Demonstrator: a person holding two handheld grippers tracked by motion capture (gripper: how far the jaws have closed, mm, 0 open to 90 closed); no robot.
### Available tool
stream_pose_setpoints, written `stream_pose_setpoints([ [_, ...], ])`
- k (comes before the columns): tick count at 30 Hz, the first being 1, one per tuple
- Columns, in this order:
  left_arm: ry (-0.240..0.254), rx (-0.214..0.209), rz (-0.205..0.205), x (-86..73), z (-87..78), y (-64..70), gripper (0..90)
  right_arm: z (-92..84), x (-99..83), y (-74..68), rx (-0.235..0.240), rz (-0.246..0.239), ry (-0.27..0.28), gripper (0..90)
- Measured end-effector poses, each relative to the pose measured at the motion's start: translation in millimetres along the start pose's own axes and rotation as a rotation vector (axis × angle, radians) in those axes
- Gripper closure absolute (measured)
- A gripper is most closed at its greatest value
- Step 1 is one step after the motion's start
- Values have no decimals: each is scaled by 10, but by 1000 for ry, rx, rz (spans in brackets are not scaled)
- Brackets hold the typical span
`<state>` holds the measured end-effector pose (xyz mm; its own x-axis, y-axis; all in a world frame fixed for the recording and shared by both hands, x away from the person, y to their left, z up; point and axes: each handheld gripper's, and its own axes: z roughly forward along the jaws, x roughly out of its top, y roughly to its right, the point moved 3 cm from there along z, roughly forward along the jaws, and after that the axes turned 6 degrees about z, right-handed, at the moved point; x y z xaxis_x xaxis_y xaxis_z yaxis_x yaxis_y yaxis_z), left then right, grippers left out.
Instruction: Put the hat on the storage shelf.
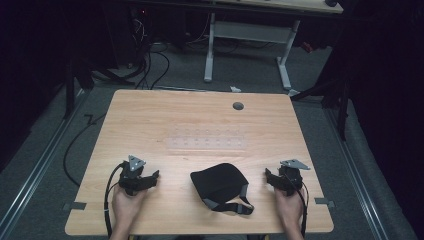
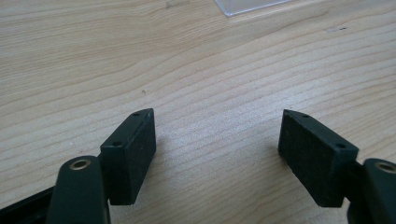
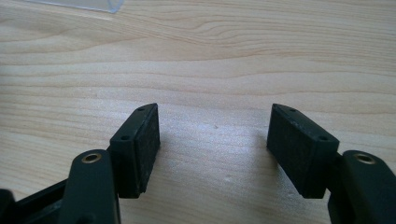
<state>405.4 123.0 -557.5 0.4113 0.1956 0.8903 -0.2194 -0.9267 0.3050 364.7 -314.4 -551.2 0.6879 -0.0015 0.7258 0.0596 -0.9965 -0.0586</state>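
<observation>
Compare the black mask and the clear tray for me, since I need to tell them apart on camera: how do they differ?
The mask is opaque black and stands out; the tray is transparent and barely visible against the wood. The mask is a rounded, domed shape with straps; the tray is a flat, long rectangle. The mask lies nearer the person, the tray farther back. Both rest mid-table, untouched.

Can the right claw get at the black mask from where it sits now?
Probably yes: the right claw is open, and bare table lies between it and the black mask, strap nearest.
</observation>
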Motion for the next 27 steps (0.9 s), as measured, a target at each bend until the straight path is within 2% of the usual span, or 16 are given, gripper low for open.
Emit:
stream_pose_setpoints([
  [27, -2, 3, 0, -1, -2, 3, 279, -3, -3, 4, 10, -8, -3, 338],
])
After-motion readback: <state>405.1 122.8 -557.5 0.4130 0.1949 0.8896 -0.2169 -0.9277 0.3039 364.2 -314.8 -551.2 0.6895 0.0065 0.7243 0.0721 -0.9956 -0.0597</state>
